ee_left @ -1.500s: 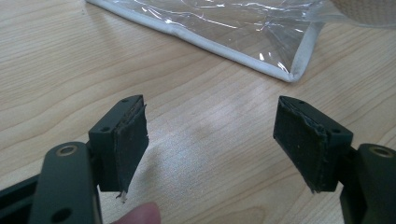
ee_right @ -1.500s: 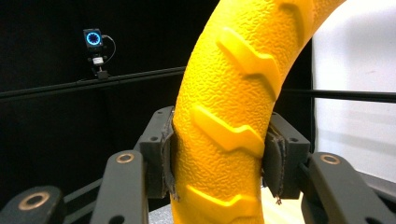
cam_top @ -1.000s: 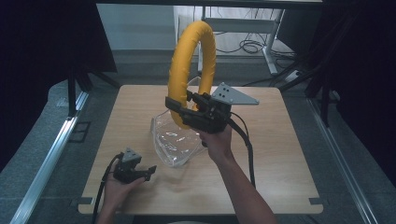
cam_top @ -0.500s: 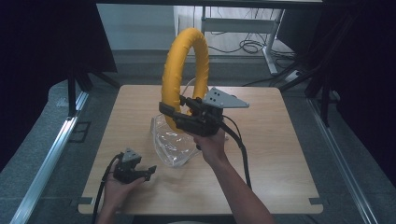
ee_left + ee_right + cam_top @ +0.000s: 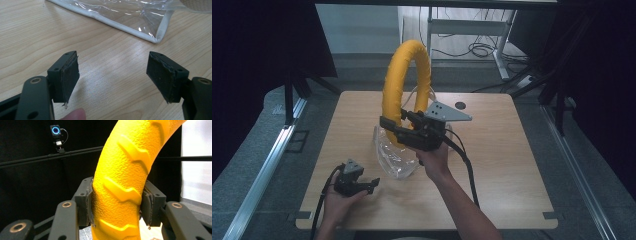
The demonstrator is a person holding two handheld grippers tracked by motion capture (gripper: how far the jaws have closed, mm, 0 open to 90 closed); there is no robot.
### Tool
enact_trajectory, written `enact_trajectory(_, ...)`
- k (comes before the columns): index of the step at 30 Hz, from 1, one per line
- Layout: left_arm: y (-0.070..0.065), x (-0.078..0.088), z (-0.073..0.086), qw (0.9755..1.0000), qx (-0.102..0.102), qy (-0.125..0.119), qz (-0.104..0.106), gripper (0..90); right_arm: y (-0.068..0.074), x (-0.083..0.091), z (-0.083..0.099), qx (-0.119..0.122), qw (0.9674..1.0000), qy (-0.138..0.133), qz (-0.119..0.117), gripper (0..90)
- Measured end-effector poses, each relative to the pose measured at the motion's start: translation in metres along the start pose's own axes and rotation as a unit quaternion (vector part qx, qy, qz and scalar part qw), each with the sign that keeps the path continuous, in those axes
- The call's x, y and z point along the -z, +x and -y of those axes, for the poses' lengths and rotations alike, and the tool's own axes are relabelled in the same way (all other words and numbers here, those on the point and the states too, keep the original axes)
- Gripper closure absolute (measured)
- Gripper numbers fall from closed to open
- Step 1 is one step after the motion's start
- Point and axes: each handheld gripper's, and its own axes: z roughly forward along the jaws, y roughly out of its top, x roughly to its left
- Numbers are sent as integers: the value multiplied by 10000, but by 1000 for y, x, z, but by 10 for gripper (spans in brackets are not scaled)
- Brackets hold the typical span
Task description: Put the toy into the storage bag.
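Observation:
A large yellow ring (image 5: 404,65) with a moulded tread stands upright above the wooden table (image 5: 512,165). My right gripper (image 5: 393,129) is shut on its lower left arc. In the right gripper view the ring (image 5: 125,177) is pinched between both pads. A clear plastic bag (image 5: 394,156) with white trim lies on the table right under the ring. My left gripper (image 5: 372,184) rests near the front left edge, open, with nothing between its jaws. In the left gripper view, that gripper (image 5: 112,75) points at bare wood, with the bag's corner (image 5: 125,15) a short way ahead.
A round cable hole (image 5: 460,105) sits near the table's far edge. Metal rails (image 5: 267,165) run along the floor on both sides, with black curtains beyond. Cables (image 5: 477,50) lie on the floor behind the table. A small camera with a blue light ring (image 5: 55,130) hangs on a bar.
My right gripper has carried the yellow ring to the left and a little lower, so it now hangs over the plastic bag. The left gripper has stayed put.

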Motion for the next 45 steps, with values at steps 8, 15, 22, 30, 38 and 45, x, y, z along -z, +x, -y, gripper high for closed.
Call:
enact_trajectory(8,0,0,0,10000,-13,7,4,261,0,0,11,-85,10000,16,-1,505)
enact_trajectory(15,0,0,0,10000,-16,7,-3,261,-2,0,20,-172,9998,17,0,505)
enact_trajectory(22,0,-1,0,10000,1,-9,-5,261,-5,-1,31,-251,9997,12,0,504)
enact_trajectory(30,-1,-2,0,10000,7,8,-8,261,-8,-1,41,-344,9994,6,50,504)
enact_trajectory(38,-1,-1,0,10000,7,2,-8,261,-12,-3,53,-496,9987,-4,103,504)
enact_trajectory(45,-1,-1,0,10000,3,11,-18,261,-15,-5,60,-536,9985,1,126,504)
